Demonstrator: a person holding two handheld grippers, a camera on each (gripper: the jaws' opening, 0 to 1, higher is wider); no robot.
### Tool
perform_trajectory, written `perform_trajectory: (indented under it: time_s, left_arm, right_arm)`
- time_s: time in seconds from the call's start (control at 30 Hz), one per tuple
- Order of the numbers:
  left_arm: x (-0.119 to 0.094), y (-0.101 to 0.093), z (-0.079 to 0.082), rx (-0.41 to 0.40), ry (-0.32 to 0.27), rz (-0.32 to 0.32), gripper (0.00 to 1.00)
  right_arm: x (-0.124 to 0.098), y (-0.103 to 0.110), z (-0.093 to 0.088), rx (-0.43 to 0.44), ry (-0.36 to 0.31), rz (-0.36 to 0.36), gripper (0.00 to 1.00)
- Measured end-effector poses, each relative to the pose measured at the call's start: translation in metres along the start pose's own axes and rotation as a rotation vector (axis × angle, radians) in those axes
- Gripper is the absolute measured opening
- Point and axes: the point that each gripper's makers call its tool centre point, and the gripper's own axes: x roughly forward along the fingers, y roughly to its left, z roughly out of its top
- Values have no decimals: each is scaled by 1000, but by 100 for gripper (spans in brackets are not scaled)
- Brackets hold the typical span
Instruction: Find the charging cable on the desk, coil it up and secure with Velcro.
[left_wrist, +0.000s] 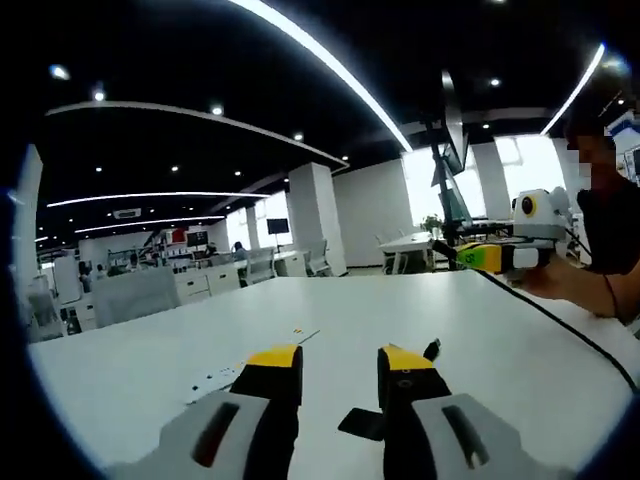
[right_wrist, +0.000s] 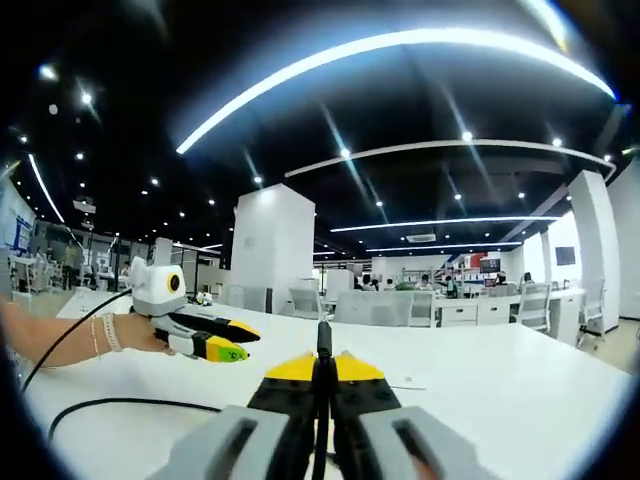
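Note:
A black charging cable (left_wrist: 560, 322) runs across the white desk (left_wrist: 420, 310) from the right gripper (left_wrist: 455, 255), which a hand holds up at the right. In the right gripper view that gripper (right_wrist: 323, 368) is shut on the cable (right_wrist: 323, 340), whose end sticks up between the yellow tips; more cable (right_wrist: 130, 404) lies on the desk at the left. My left gripper (left_wrist: 339, 362) stands open low over the desk with nothing between its jaws. A flat black strip (left_wrist: 360, 423), likely the Velcro, lies partly behind its right finger. The left gripper (right_wrist: 232, 340) also shows held in a hand.
A narrow white strip (left_wrist: 215, 378) lies on the desk left of the left gripper, and a small white label (right_wrist: 408, 381) lies farther out. A person (left_wrist: 610, 220) stands at the desk's right side. Office chairs, pillars and other desks stand well behind.

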Motion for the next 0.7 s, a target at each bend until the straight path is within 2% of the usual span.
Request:
perform_trajectory:
  time_s: [0.03, 0.17, 0.27, 0.47, 0.5, 0.57, 0.6, 0.7]
  left_arm:
    - [-3, 7, -1, -24, -17, 43, 32]
    - [-6, 16, -11, -29, -7, 63, 33]
    - [-8, 27, -24, -3, 69, 86, 34]
    - [-8, 26, -31, -43, 60, 59, 36]
    - [-8, 24, -36, -29, 85, 50, 38]
    - [-10, 29, -50, 43, 147, 75, 44]
    - [-12, 28, -57, 50, 172, 65, 43]
    - [-11, 29, -62, 15, 155, 66, 43]
  right_arm:
    - [1, 2, 0, -2, -1, 13, 5]
    - [6, 7, -1, -36, 15, 29, 5]
    - [11, 14, 2, -43, 16, 66, 5]
    - [25, 21, -2, -94, 68, 95, 5]
    - [28, 23, -2, -94, 73, 107, 5]
    - [38, 23, -6, -121, 110, 126, 5]
    - [41, 24, -8, -129, 118, 134, 5]
    - [47, 30, -14, -136, 149, 173, 5]
